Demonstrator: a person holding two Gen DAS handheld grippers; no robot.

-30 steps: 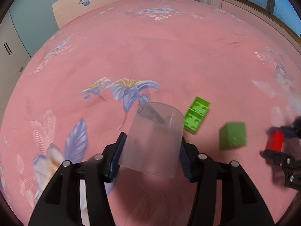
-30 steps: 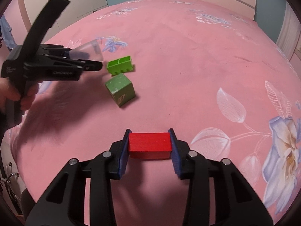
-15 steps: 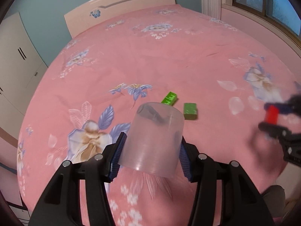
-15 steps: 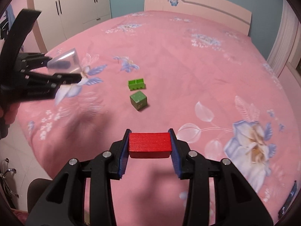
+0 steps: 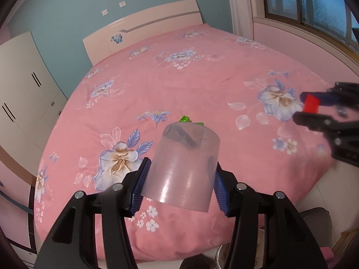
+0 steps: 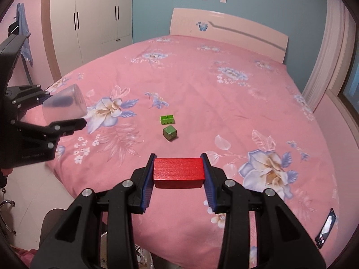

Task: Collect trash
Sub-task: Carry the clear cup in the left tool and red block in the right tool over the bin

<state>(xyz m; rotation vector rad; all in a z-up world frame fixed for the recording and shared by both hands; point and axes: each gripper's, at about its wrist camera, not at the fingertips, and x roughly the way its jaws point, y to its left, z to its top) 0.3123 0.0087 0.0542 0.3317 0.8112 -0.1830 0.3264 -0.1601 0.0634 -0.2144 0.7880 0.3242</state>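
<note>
My left gripper (image 5: 180, 179) is shut on a clear plastic cup (image 5: 184, 165), held high above the near edge of the pink flowered bed (image 5: 179, 85); the same cup (image 6: 64, 107) shows at the left of the right wrist view. A red wooden block (image 6: 178, 172) sits clamped between the blue pads of my right gripper (image 6: 178, 177), also raised over the bed's near edge; this red block (image 5: 310, 105) appears at the right of the left wrist view. On the bed lie a green toy brick (image 6: 167, 119) and a green cube (image 6: 169, 133), far below both grippers.
A headboard (image 6: 226, 33) and blue wall stand behind the bed. White wardrobes (image 6: 89, 22) line the left side, a window (image 5: 314, 6) the right. A dark phone-like object (image 6: 326, 228) lies at the bed's near right. A bag-like thing on the floor (image 6: 125, 255) shows under my fingers.
Both grippers have risen and pulled back from the bed with the cup and the red block still held. The green pieces now look small and far away; they have not moved.
</note>
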